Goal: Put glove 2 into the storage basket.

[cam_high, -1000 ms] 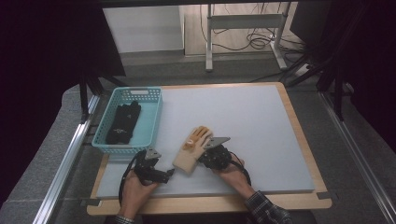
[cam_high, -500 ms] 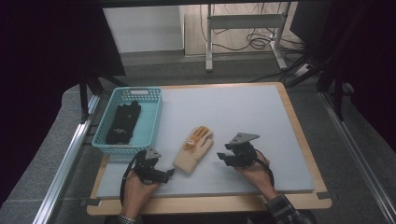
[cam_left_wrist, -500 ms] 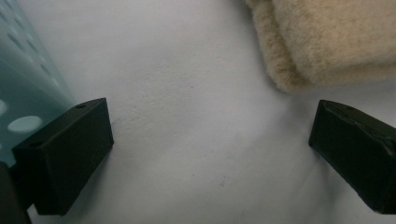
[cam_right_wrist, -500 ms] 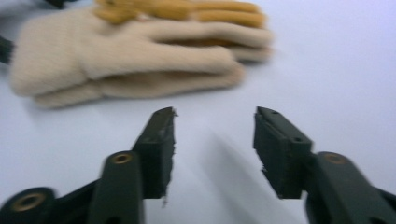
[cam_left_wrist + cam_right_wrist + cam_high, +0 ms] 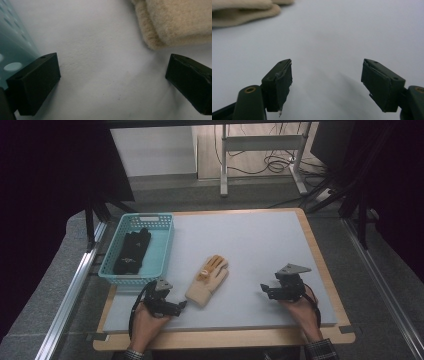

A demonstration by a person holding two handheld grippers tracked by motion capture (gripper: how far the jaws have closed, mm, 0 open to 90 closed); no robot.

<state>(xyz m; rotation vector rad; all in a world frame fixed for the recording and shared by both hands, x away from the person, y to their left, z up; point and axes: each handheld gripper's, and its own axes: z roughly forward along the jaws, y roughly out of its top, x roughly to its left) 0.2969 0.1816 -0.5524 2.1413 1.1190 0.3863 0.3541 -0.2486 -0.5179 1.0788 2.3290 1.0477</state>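
Pulling away to the right, the right gripper (image 5: 268, 289) has let go of the beige glove (image 5: 208, 280), its jaws having just been opening and now wide with nothing between them; the glove lies flat mid-table beside the teal basket (image 5: 165, 251), while the left gripper (image 5: 176, 306) waits wide open just beside its cuff, likely next to pick it up

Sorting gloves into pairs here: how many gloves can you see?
2: a beige glove lying on the table, and a black glove in the teal basket. More black ones may be bunched there.
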